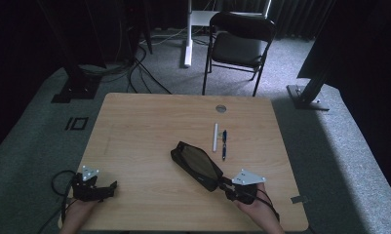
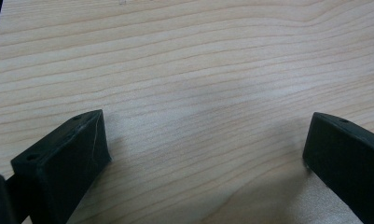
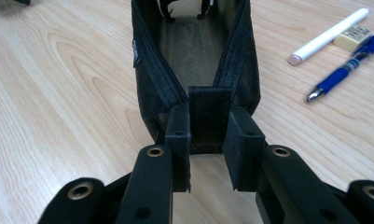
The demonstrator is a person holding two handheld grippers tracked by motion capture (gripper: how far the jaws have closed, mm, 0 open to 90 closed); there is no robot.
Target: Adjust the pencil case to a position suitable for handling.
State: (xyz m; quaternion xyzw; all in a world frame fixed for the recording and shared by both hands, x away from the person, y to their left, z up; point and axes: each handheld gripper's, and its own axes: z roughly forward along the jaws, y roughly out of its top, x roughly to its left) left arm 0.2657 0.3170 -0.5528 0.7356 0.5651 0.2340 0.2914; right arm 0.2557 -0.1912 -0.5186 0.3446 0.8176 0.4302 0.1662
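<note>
A black zip pencil case (image 1: 195,165) lies open in the middle of the wooden table (image 1: 134,146), its mouth gaping upward. My right gripper (image 1: 223,183) is shut on the fabric tab (image 3: 209,116) at the case's (image 3: 194,60) near end; in the right gripper view my right gripper (image 3: 209,137) pinches that tab from both sides. A white pen (image 1: 215,137) and a blue pen (image 1: 224,144) lie side by side just beyond the case. My left gripper (image 1: 109,187) rests near the table's front left. There my left gripper (image 2: 205,140) stands open over bare wood.
A small eraser (image 3: 351,37) lies between the white pen (image 3: 329,35) and the blue pen (image 3: 348,70). A round cable hole (image 1: 221,108) sits near the table's far edge. A black folding chair (image 1: 242,41) and floor cables (image 1: 134,73) are behind the table.
</note>
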